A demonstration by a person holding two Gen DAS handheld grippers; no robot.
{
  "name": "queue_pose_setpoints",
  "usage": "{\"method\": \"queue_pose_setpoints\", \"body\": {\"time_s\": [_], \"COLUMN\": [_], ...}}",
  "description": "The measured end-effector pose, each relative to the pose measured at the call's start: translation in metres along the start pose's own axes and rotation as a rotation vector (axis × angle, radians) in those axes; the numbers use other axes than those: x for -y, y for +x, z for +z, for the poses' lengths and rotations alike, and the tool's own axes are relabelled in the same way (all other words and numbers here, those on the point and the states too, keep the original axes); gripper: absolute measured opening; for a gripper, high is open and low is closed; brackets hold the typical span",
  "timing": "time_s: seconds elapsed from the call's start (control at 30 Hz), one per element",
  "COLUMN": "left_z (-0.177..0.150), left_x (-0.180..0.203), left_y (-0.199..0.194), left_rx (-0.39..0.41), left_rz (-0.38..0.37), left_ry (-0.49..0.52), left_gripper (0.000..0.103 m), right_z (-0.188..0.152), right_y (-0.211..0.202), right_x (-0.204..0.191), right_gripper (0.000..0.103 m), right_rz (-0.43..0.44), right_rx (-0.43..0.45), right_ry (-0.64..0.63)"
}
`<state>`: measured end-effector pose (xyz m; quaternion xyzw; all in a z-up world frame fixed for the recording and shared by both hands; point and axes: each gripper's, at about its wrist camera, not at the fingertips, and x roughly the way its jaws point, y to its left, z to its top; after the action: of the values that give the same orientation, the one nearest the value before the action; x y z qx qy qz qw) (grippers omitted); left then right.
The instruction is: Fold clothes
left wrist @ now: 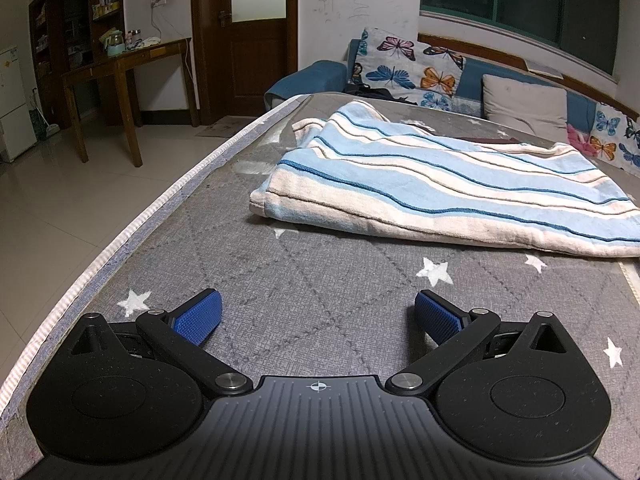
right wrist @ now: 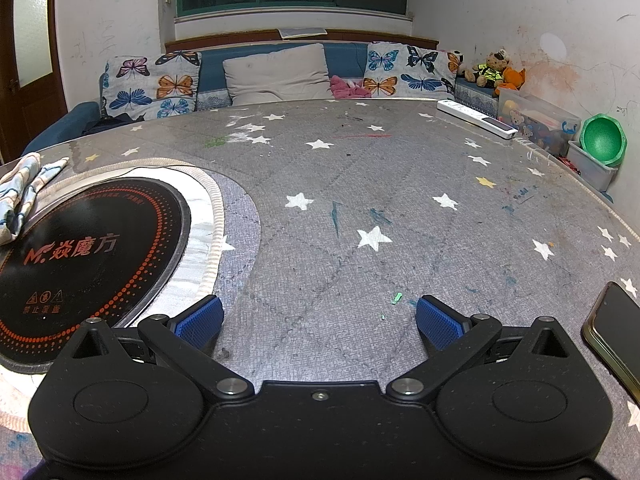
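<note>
A blue and cream striped towel [left wrist: 432,184] lies folded over on the grey star-patterned table [left wrist: 320,280], ahead of my left gripper [left wrist: 318,318], which is open and empty, low over the table, well short of the towel's near edge. My right gripper [right wrist: 319,320] is open and empty over bare table cover [right wrist: 360,200]. In the right wrist view only a corner of the striped towel [right wrist: 20,192] shows at the far left, lying partly on the cooktop's rim.
A round black induction cooktop [right wrist: 88,256] is set into the table, left of the right gripper. A phone [right wrist: 616,332] lies at the right edge, a white power strip [right wrist: 476,118] at the far side. A sofa with cushions [right wrist: 276,76] stands behind. The table edge [left wrist: 120,240] drops to tiled floor on the left.
</note>
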<state>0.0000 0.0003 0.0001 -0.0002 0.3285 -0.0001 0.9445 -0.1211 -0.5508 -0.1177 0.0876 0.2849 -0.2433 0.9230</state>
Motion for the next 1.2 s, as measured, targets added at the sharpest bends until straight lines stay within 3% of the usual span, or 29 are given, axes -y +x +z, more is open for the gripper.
{"method": "queue_pose_setpoints", "body": {"time_s": [0.6,0.73,0.83,0.97,1.2], "left_z": [0.001,0.005,0.010,0.026,0.064], "left_x": [0.004,0.007,0.004,-0.012,-0.022], "left_y": [0.001,-0.002,-0.005,-0.011,-0.015], "left_rx": [-0.003,-0.003,-0.001,-0.011,-0.012], "left_rz": [0.002,0.001,0.003,-0.041,-0.054], "left_ry": [0.003,0.052,0.078,0.037,0.044], "left_gripper": [0.103,0.103,0.103,0.103,0.103], "right_z": [0.004,0.009,0.014,0.022,0.037], "right_y": [0.004,-0.002,-0.004,-0.009,-0.011], "right_x": [0.000,-0.007,-0.015,-0.033,-0.078], "right_gripper": [0.103,0.103,0.103,0.103,0.103], "right_rz": [-0.002,-0.015,0.009,0.050,0.169], "right_rx": [-0.020,-0.008,-0.008,-0.003,-0.032], "right_ry": [0.014,0.004,-0.014,-0.045,-0.123]}}
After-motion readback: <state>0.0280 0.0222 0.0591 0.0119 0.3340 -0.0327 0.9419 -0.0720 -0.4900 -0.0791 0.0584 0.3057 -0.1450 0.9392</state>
